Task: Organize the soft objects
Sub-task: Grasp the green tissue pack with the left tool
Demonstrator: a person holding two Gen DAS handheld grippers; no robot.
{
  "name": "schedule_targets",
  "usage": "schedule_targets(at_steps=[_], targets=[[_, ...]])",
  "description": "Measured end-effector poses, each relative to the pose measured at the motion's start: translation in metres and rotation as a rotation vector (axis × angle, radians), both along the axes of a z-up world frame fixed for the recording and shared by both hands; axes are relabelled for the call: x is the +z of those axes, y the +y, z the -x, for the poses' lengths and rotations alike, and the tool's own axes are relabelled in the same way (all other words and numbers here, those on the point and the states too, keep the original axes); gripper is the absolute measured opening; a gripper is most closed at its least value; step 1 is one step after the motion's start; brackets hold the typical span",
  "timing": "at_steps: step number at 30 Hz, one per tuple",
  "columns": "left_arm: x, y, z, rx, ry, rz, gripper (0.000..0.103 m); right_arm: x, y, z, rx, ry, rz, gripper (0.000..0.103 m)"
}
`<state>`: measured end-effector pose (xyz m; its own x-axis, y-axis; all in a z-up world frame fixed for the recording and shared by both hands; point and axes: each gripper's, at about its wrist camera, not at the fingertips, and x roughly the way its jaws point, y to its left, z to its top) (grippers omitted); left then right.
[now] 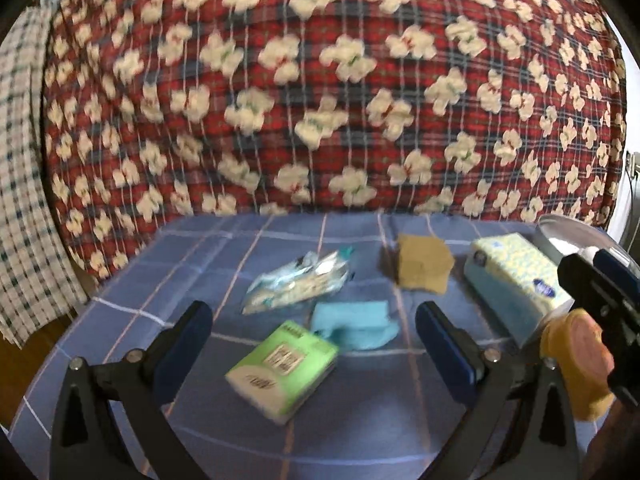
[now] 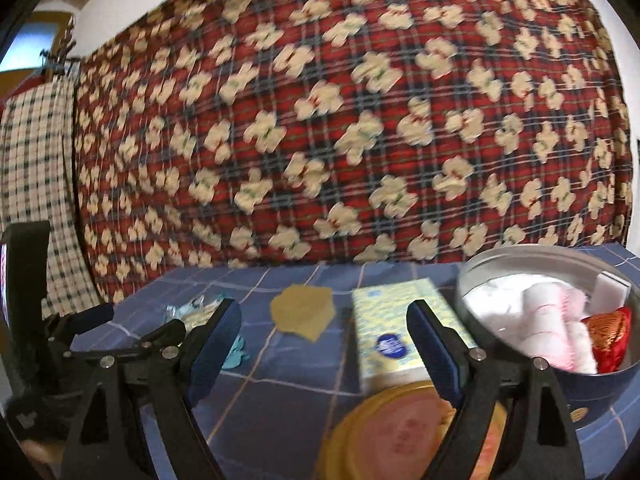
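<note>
On the blue checked tablecloth (image 1: pixel 360 420) lie a green tissue pack (image 1: pixel 282 368), a light blue cloth (image 1: pixel 354 322), a clear plastic packet (image 1: pixel 298 286), a brown sponge (image 1: pixel 420 266) and a yellow-blue tissue box (image 1: pixel 516 280). My left gripper (image 1: pixel 314 344) is open above the green pack and blue cloth. My right gripper (image 2: pixel 324 344) is open, hovering over a yellow-rimmed pink round soft object (image 2: pixel 404 432), with the tissue box (image 2: pixel 390 332) between its fingers. It shows at the right of the left wrist view (image 1: pixel 604 292).
A round metal tin (image 2: pixel 472 280) at the right holds white and pink rolled cloths (image 2: pixel 548 328) and a red shiny item (image 2: pixel 608 336). A red floral plaid quilt (image 1: pixel 320 80) rises behind the table. A checked cloth (image 1: pixel 20 200) hangs at left.
</note>
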<state>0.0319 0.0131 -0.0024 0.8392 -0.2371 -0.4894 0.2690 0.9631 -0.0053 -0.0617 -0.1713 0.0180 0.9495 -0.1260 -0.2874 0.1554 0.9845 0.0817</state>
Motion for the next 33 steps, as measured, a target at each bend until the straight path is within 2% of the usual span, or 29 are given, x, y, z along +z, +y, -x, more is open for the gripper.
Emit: schedule_targets(at_steps=[4,8,12,14,16,19,23,24,25,27,30,33], targets=[[-0.01,0.014,-0.016,-0.02,0.096,-0.013,0.103,-0.004,0.012,-0.013,0.03,0.044,0.001,0.087],[-0.024,0.016,-0.034,-0.005,0.212,-0.065,0.103,-0.008,0.02,-0.027,0.055,0.1,-0.01,0.087],[-0.034,0.014,-0.046,0.018,0.291,-0.093,0.102,-0.012,0.024,-0.036,0.073,0.136,-0.024,0.087],[-0.039,0.013,-0.051,0.027,0.324,-0.109,0.099,-0.013,0.026,-0.039,0.084,0.151,-0.026,0.087],[-0.044,0.012,-0.055,0.02,0.357,-0.117,0.09,-0.013,0.028,-0.041,0.091,0.16,-0.028,0.087],[-0.048,0.012,-0.06,0.024,0.393,-0.119,0.084,-0.014,0.03,-0.043,0.098,0.171,-0.03,0.087],[-0.049,0.019,-0.061,0.026,0.408,-0.082,0.082,-0.016,0.032,-0.049,0.111,0.205,-0.037,0.086],[-0.048,0.02,-0.062,0.034,0.404,-0.082,0.075,-0.017,0.032,-0.052,0.117,0.218,-0.043,0.086],[-0.047,0.021,-0.061,0.037,0.399,-0.075,0.061,-0.018,0.033,-0.055,0.123,0.231,-0.048,0.086],[-0.046,0.026,-0.06,0.034,0.389,-0.042,0.049,-0.021,0.035,-0.061,0.136,0.259,-0.054,0.087],[-0.046,0.035,-0.061,0.029,0.392,0.02,0.049,-0.026,0.039,-0.073,0.175,0.308,-0.076,0.087],[-0.043,0.039,-0.058,0.042,0.369,0.048,0.049,-0.031,0.045,-0.086,0.201,0.347,-0.088,0.087]])
